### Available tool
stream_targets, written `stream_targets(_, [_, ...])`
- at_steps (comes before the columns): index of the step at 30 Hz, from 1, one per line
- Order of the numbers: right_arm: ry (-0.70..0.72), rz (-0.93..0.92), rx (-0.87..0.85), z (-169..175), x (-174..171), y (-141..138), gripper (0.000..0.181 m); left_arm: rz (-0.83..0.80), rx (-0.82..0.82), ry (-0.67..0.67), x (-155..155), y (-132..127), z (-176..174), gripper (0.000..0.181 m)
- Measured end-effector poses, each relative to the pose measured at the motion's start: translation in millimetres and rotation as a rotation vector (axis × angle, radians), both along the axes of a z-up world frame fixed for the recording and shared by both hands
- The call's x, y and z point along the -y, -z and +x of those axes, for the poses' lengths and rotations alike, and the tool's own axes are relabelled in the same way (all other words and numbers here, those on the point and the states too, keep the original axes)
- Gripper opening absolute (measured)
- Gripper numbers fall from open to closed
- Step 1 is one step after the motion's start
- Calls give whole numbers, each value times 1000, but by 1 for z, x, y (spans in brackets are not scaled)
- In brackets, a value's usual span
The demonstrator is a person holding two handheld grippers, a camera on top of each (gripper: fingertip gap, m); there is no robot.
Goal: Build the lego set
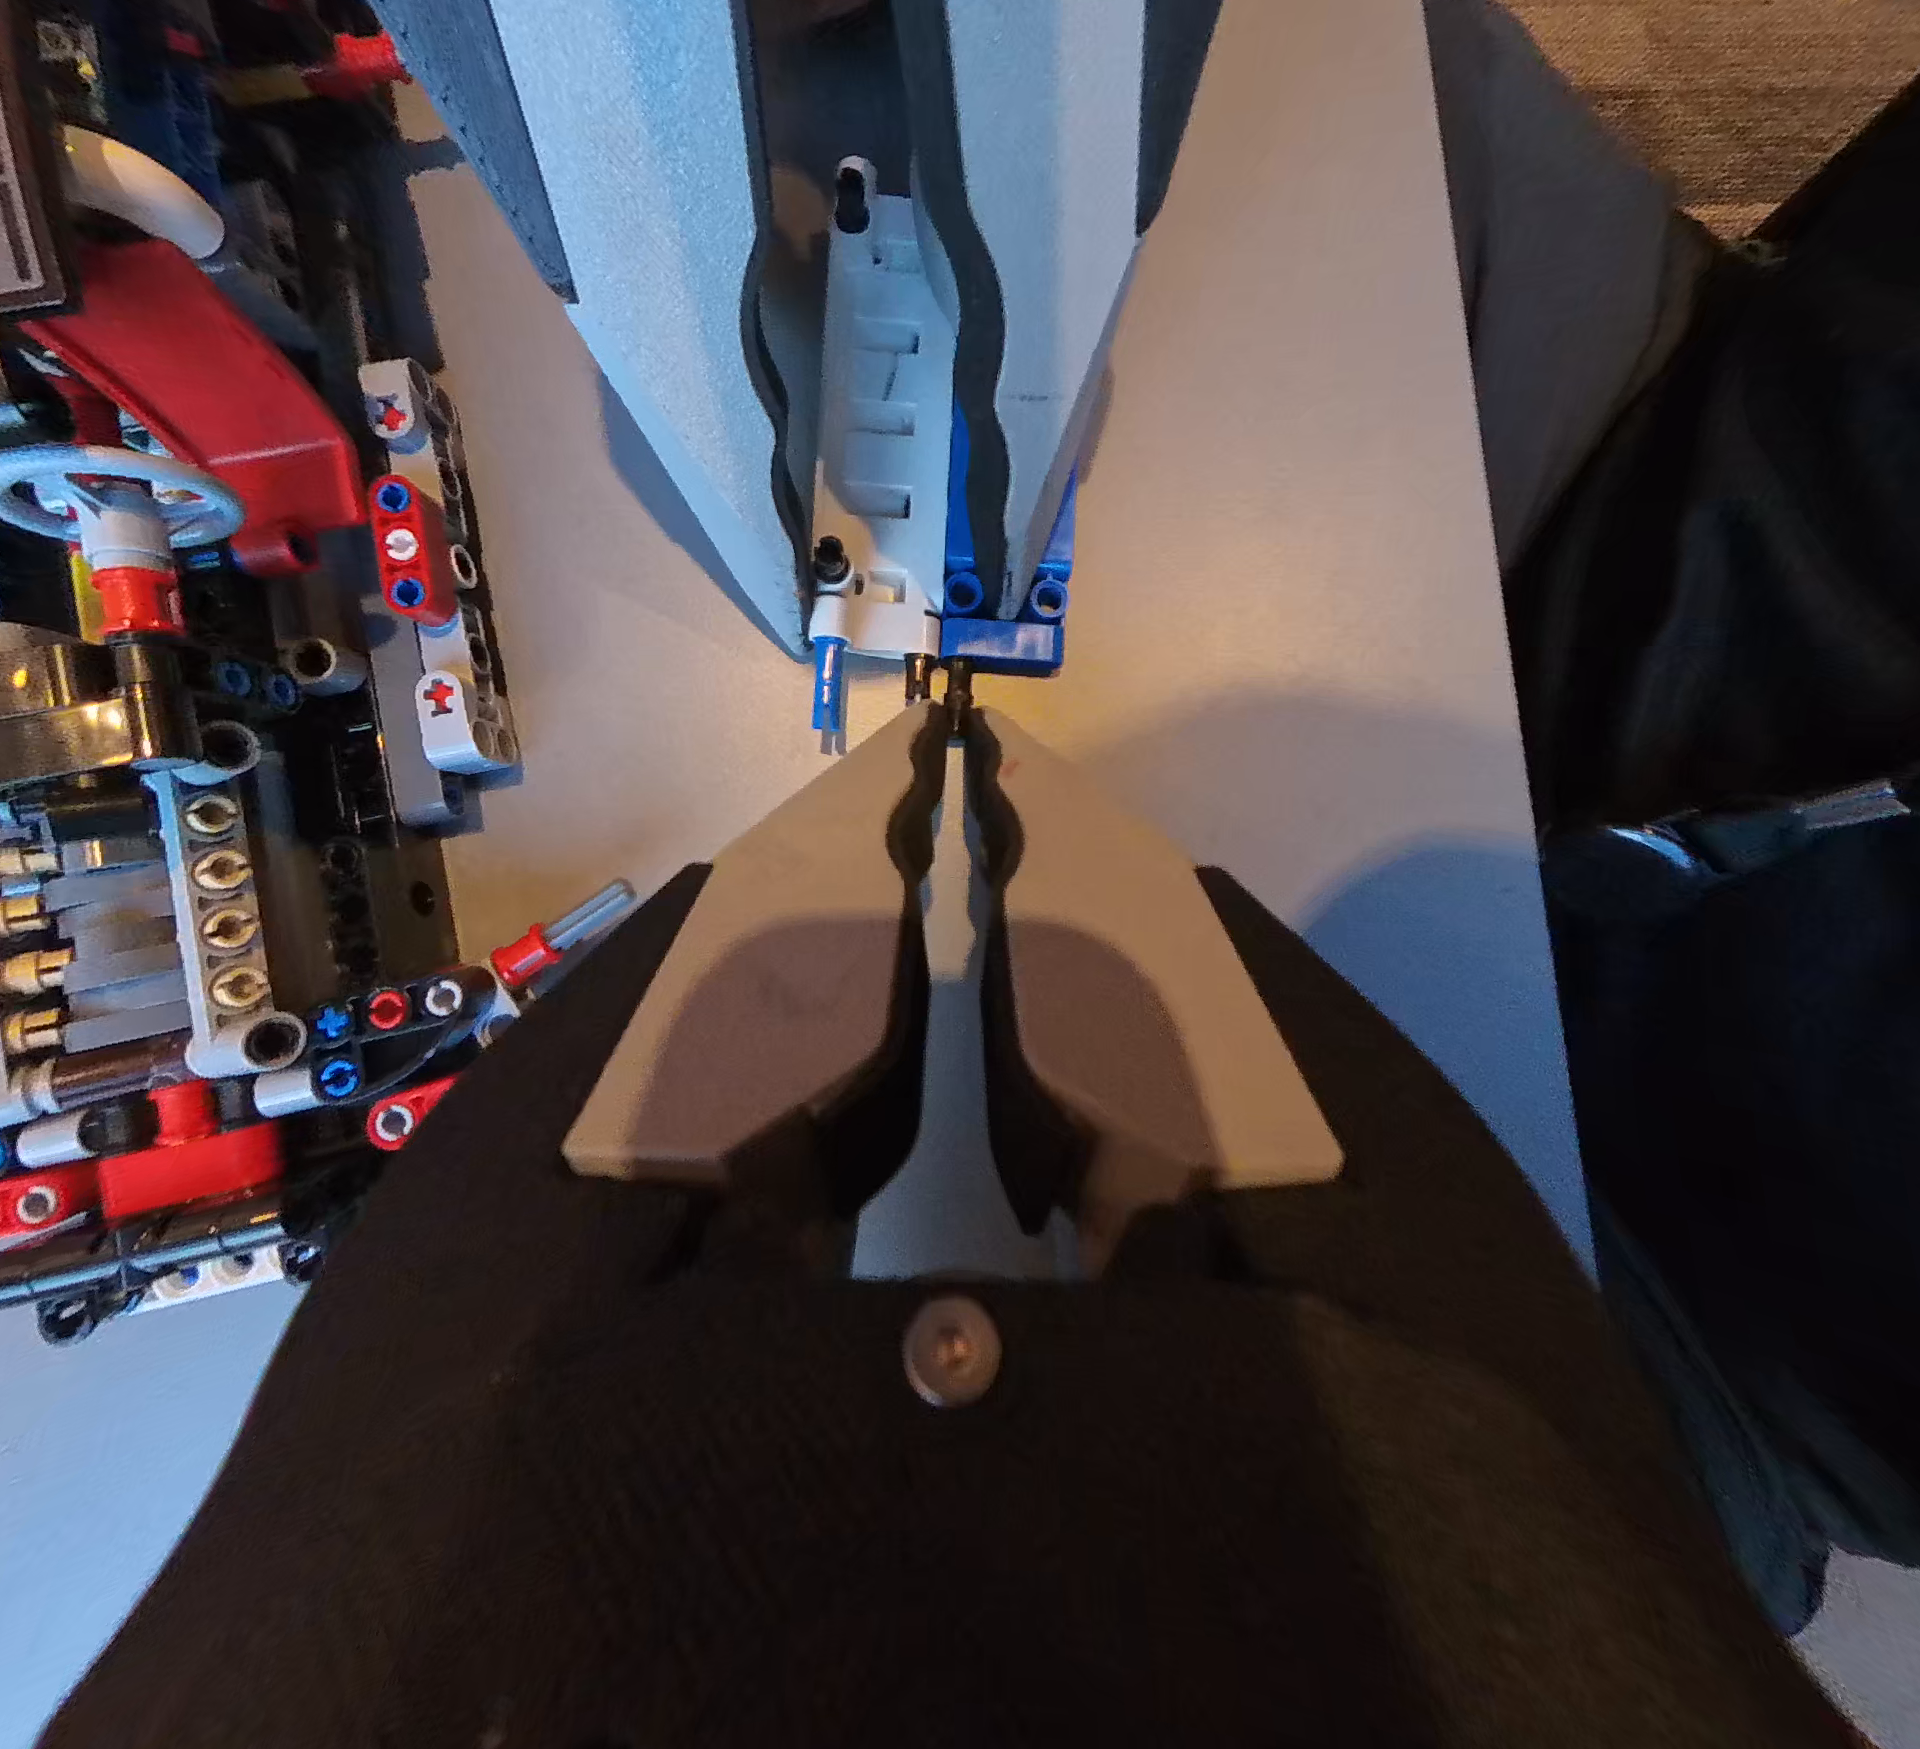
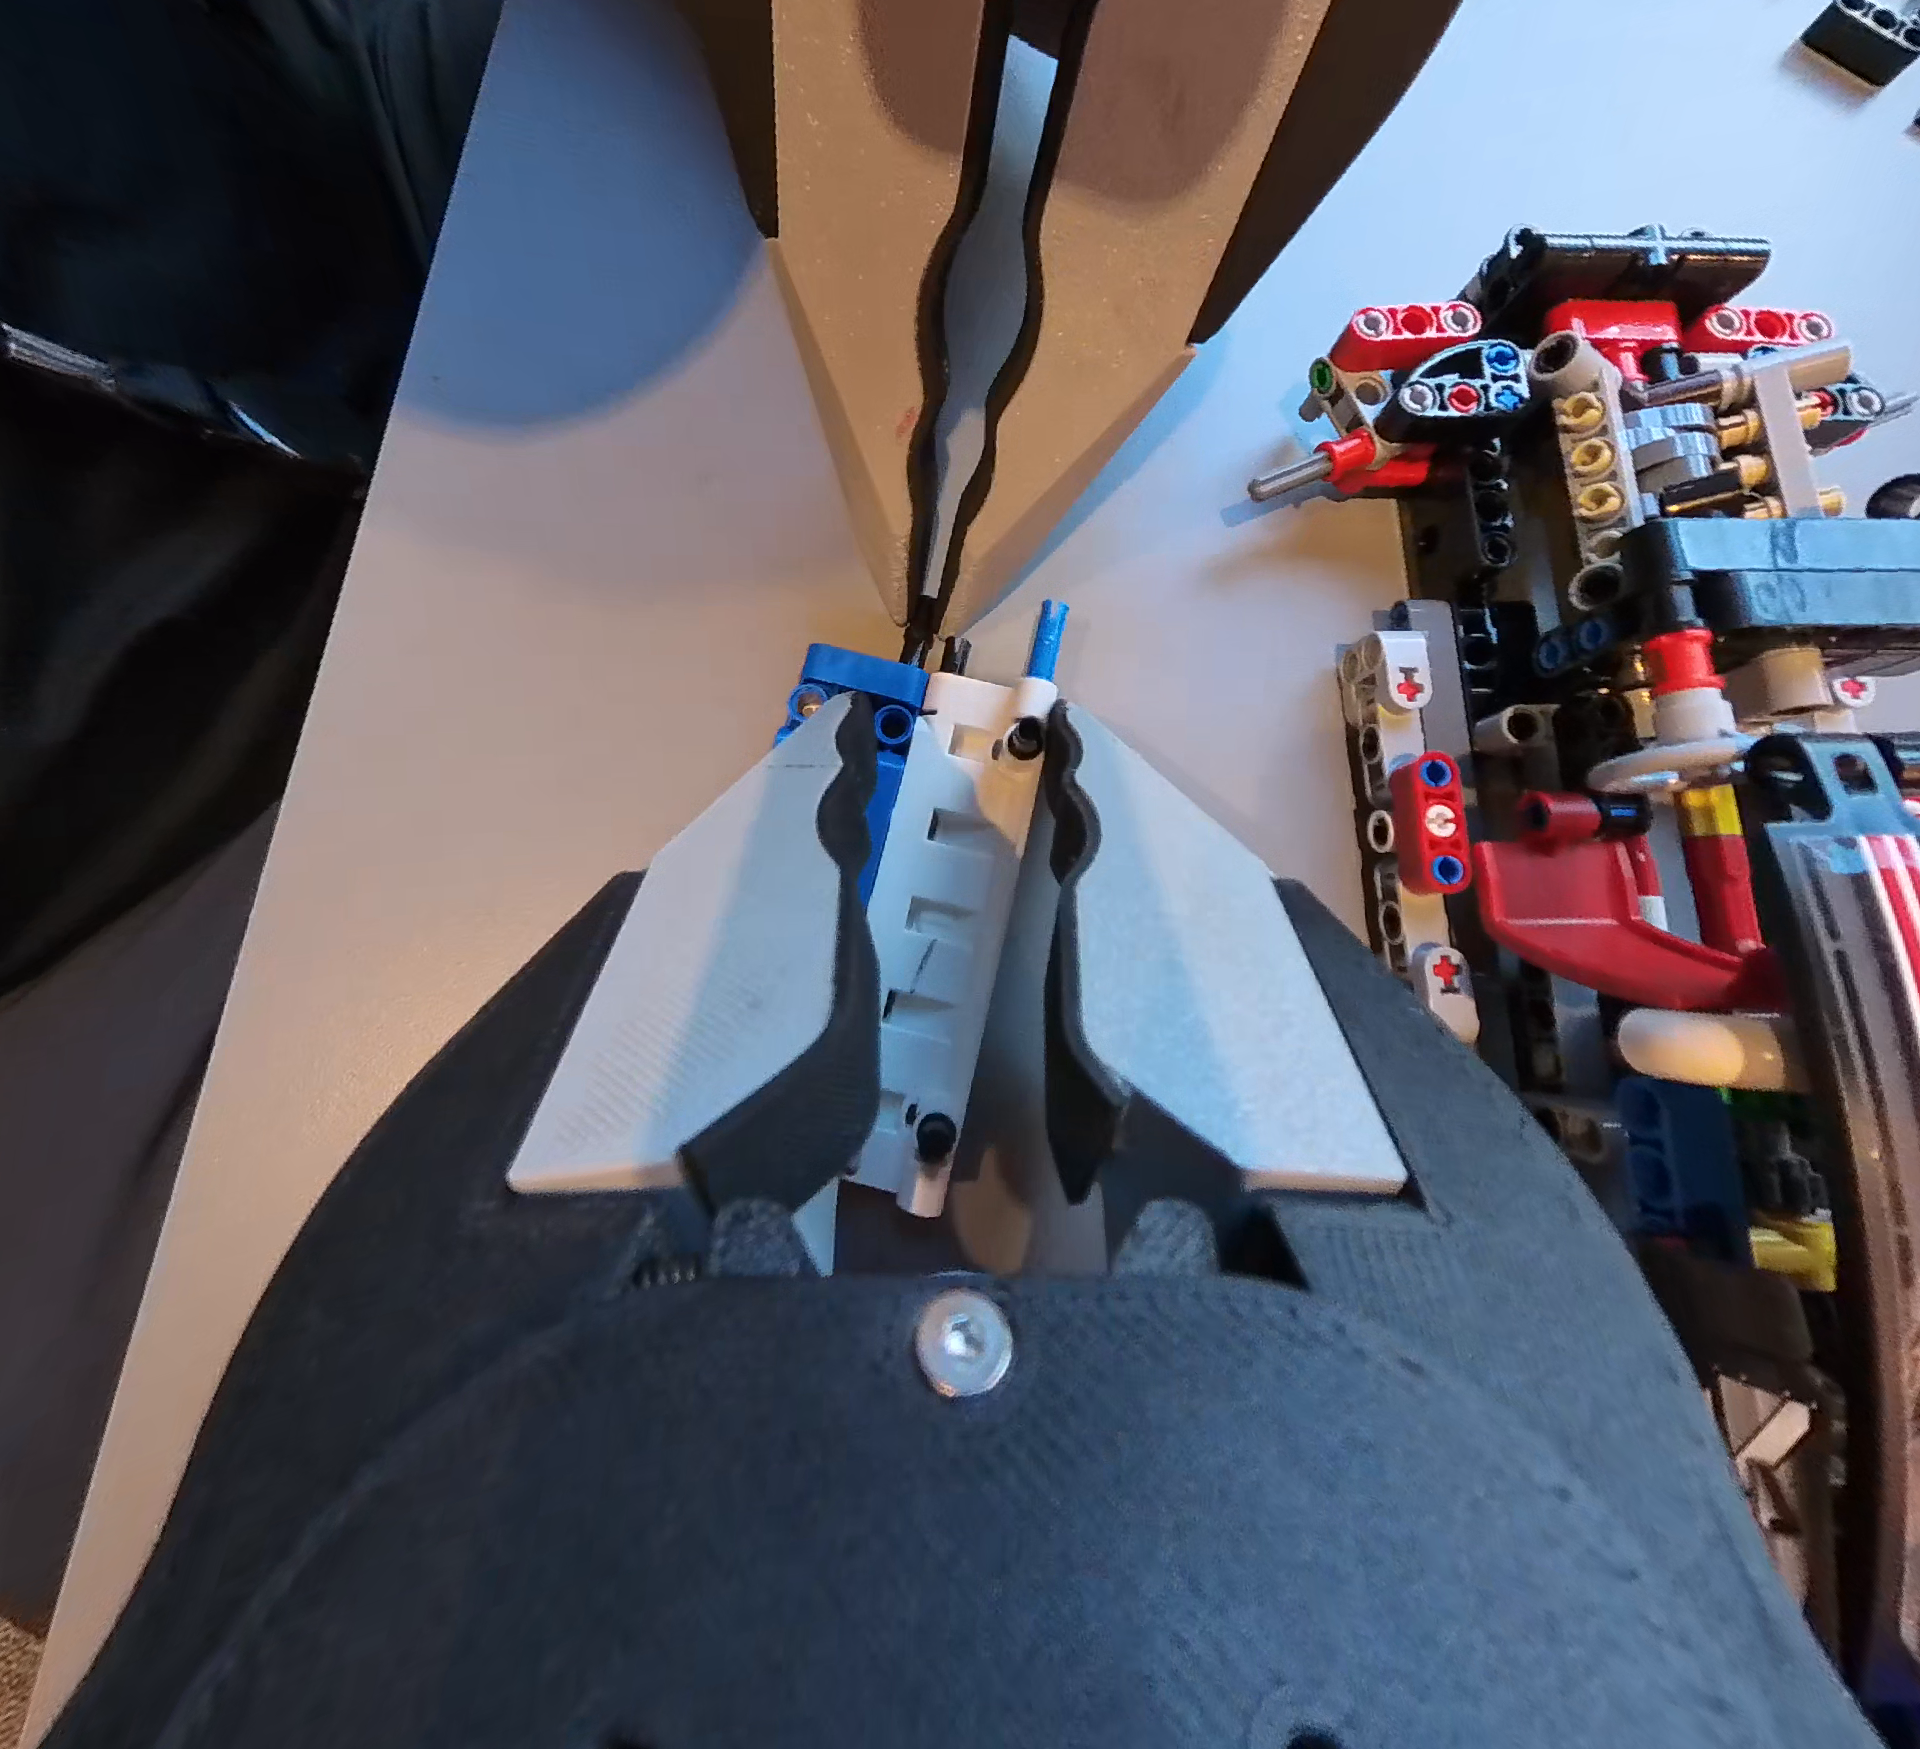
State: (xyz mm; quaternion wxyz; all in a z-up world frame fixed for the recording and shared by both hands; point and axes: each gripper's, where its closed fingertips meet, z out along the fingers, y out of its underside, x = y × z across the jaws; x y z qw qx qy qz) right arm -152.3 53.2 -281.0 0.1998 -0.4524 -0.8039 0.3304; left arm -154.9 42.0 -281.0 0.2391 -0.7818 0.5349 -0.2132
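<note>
White table point(image 1: 1299, 473) runs underneath, its long edge meeting wood-look floor point(image 1: 1662, 16). Beyond that edge, a person's dark clothing point(image 1: 1745, 556) and a grey trouser leg point(image 1: 1538, 265).

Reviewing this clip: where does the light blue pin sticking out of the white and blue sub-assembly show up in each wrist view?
Left wrist view: the light blue pin sits just left of centre, pointing down from the white panel's near end.
Right wrist view: the light blue pin sits just right of centre, pointing up beyond the right gripper.
Shared landmark: the blue beam beside the white panel.
</note>
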Motion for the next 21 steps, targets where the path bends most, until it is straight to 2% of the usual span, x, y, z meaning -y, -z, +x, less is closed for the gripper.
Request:
stream_targets(9, [22,-6,13,-1,-3,0,30,-62,54,-41,-4,0,0,0])
stream_targets(13, [-9,-5,32,0,-4,0,31,-67,53,-28,-4,0,1,0])
stream_targets(17, [-56,55,90,1,-4,0,31,-191,77,-100,-2,-1,1,0])
stream_targets(19, [-59,59,114,0,-3,1,31,-221,49,-138,-2,-1,0,0])
stream_targets(21, [-60,61,140,-1,-4,1,30,-185,-10,-142,-2,0,-1,0])
